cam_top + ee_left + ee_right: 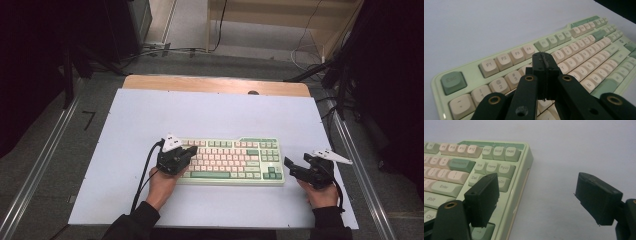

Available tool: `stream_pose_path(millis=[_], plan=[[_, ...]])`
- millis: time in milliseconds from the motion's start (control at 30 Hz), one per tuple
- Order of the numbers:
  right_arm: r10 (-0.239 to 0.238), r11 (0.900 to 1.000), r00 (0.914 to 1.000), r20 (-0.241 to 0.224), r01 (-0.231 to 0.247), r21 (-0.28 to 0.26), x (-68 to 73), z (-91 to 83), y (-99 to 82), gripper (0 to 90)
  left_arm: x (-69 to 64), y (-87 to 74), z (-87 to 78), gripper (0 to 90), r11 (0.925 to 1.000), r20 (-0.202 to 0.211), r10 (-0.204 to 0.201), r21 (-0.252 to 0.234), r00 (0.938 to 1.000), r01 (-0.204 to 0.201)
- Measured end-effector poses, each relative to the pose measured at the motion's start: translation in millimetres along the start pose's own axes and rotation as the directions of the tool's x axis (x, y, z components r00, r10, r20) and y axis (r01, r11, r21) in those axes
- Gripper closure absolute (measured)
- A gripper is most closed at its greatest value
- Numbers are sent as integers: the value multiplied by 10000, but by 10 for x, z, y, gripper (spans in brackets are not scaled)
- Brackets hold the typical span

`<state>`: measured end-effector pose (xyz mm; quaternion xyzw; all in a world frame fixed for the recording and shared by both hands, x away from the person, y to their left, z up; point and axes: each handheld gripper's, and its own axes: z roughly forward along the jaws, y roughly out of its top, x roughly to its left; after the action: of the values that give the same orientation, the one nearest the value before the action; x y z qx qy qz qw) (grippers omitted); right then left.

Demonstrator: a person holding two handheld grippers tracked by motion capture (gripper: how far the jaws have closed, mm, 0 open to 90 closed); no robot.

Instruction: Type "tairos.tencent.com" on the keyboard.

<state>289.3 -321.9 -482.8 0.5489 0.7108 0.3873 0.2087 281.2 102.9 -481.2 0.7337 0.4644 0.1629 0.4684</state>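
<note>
Closed, empty, our left gripper (543, 58) hangs over the keyboard's (235, 156) left number keys; our right gripper (537, 197) gapes at its right end.

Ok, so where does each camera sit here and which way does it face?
High view: above the person's side, looking forward and down on the table and keyboard; both forearms and hands show.
Left gripper view: rides the left gripper, jaws shut, facing the function and number rows.
Right gripper view: rides the right gripper, jaws open, at the keyboard's right end.
All three share the keyboard.
</note>
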Motion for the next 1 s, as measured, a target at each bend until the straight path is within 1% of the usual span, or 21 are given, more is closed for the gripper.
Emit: stream_pose_path(millis=[67, 100, 167, 200, 233, 367, 433, 700, 900, 933, 967, 1000], plan=[[1, 10000, 10000, 2, -1, -4, 0, -1, 0, 176, -41, 17, 57, 900, 10000, 99, 55, 82, 9999, -56], [16, 10000, 10000, 2, -16, -2, 1, -2, 0, 176, -59, 22, 81, 900, 9999, 175, 16, 113, 9998, -18], [13, 10000, 10000, 7, -13, -8, 2, -3, 1, 176, -90, 30, 132, 900, 9995, 208, 122, 302, 9997, -128], [11, 10000, 10000, 6, -11, -12, 3, -3, 1, 176, -90, 30, 132, 900, 9995, 208, 122, 302, 9997, -128], [17, 10000, 10000, -4, -17, -2, 2, -3, 1, 176, -118, 32, 186, 900, 9984, 186, 172, 534, 9997, -182], [14, 10000, 10000, -11, -14, -4, 1, -4, 0, 176, -151, 22, 258, 900, 9946, 123, 300, 986, 9995, -311], [14, 10000, 10000, -23, -14, -9, 1, -3, 0, 176, -149, 18, 274, 900, 9937, 184, 273, 1081, 9995, -291], [8, 10000, 10000, 0, -8, 27, 7, 3, -1, 176, -149, 38, 296, 900, 9918, 220, 302, 1238, 9993, -326], [11, 10000, 10000, 9, -11, 57, 4, 6, -3, 176, -162, 52, 319, 900, 9898, 112, 280, 1393, 9995, -292], [11, 10000, 10000, 9, -11, 57, 4, 6, -3, 176, -161, 49, 331, 900, 9883, 107, 333, 1488, 9994, -346], [-2, 10000, 10000, 18, 2, 67, 3, 9, -4, 176, -158, 54, 337, 900, 9877, 153, 264, 1537, 9995, -284], [1, 10000, 10000, 15, -1, 68, 3, 10, -4, 176, -157, 62, 338, 900, 9869, 168, 301, 1583, 9994, -324]])
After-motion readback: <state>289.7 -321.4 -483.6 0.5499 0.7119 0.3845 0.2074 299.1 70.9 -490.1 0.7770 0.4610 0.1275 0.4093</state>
